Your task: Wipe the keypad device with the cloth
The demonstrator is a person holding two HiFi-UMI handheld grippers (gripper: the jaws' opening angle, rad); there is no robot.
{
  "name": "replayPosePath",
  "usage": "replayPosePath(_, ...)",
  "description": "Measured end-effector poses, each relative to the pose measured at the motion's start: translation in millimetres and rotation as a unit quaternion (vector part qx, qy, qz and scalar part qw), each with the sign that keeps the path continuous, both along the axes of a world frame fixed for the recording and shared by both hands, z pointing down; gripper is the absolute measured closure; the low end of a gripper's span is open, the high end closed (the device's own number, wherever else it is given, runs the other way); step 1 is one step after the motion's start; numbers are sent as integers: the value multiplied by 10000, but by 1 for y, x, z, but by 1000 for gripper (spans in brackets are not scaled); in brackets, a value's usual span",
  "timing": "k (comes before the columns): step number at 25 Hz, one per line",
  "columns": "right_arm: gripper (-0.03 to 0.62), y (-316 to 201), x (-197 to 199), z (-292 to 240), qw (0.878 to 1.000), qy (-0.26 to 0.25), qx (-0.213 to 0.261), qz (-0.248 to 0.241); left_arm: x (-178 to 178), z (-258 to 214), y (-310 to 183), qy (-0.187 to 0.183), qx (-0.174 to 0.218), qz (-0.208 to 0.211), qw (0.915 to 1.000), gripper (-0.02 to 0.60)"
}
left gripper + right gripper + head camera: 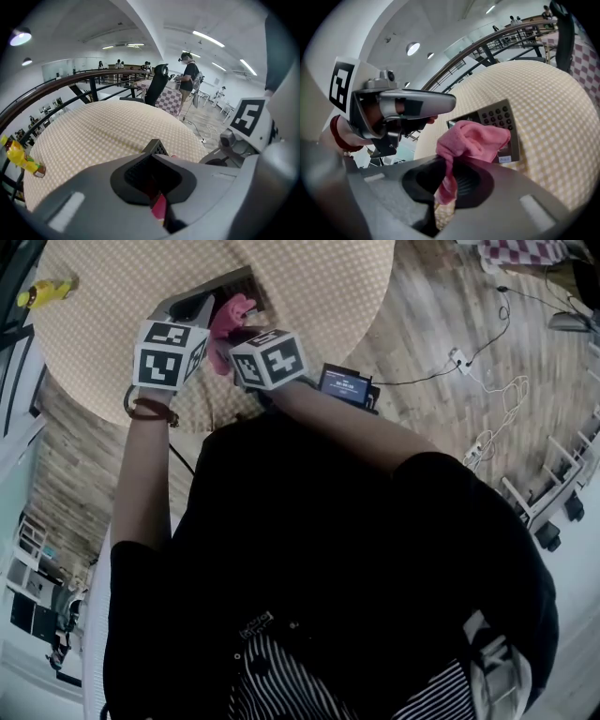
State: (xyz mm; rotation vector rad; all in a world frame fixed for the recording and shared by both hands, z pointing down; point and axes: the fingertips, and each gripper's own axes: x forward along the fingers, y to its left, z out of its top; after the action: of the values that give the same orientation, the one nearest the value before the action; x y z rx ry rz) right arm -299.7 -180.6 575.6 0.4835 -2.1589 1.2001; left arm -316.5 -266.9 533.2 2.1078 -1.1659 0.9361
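The pink cloth [473, 138] is bunched up and pinched in my right gripper [450, 173], which is shut on it. The bunch rests on the grey keypad device [504, 117], which lies flat on the round table [553, 108]; its dark keys show past the cloth. In the head view the cloth [230, 320] sits between the two marker cubes, with the keypad device [234, 282] just beyond. My left gripper [157, 154] is close on the left of the cloth, jaws together, with a pink sliver showing between them. From the right gripper view, the left gripper [440, 101] hovers over the device's left edge.
The table [112, 296] has a beige checked cover. A yellow toy [42, 292] lies near its far left edge. A small screen device [345, 383] is near the person's right arm. Cables [487, 399] run across the wooden floor. An office chair [157, 84] stands beyond the table.
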Motion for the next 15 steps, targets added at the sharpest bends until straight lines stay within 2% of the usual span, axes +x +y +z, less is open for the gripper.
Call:
replayPosePath(4, 548, -4, -11, -3, 9991, 43, 391, -130, 1, 14, -11, -151, -160, 115, 9997, 577)
replayPosePath(8, 548, -11, -21, -1, 9954, 146, 894, -304, -6, 27, -15, -419, -306, 41, 9986, 578)
replayPosePath(15, 547, -14, -35, 2, 9836, 514, 1598, -659, -8, 44, 1, -162, -844, -168, 9962, 578)
